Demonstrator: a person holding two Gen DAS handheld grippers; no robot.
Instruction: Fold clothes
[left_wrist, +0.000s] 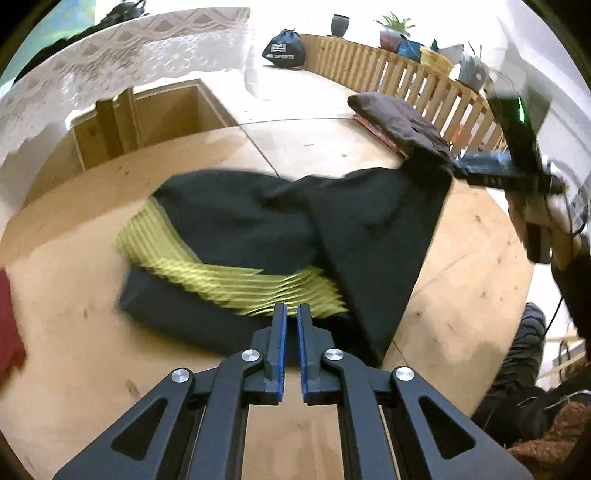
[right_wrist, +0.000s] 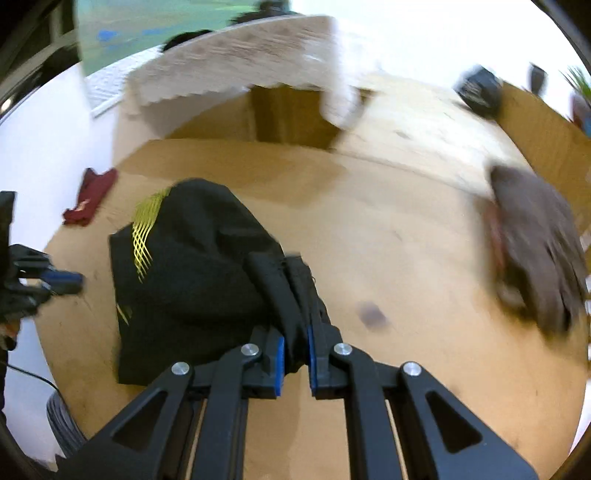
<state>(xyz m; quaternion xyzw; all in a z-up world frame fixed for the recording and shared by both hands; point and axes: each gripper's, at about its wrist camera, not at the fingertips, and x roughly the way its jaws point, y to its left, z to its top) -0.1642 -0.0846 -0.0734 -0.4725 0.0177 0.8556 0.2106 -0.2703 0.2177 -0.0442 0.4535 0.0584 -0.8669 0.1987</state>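
Note:
A black garment with yellow stripes (left_wrist: 258, 229) lies bunched on the round wooden table (left_wrist: 74, 332). My right gripper (right_wrist: 294, 325) is shut on a fold of its black cloth, which bunches up between the blue pads. In the left wrist view the right gripper (left_wrist: 456, 166) holds that corner up at the right, so the cloth hangs in a taut sheet. My left gripper (left_wrist: 291, 308) hovers over the garment's near edge with its jaws almost together and nothing between them. From the right wrist view, the left gripper (right_wrist: 68, 280) stands apart from the garment (right_wrist: 192, 266), to its left.
A folded brown garment (left_wrist: 399, 122) lies at the table's far right beside a wooden slat fence (left_wrist: 388, 70). A red cloth (right_wrist: 90, 195) sits at the left edge. Behind the table are an open wooden box (left_wrist: 155, 110), a lace cloth (left_wrist: 129, 48) and a black bag (left_wrist: 284, 46).

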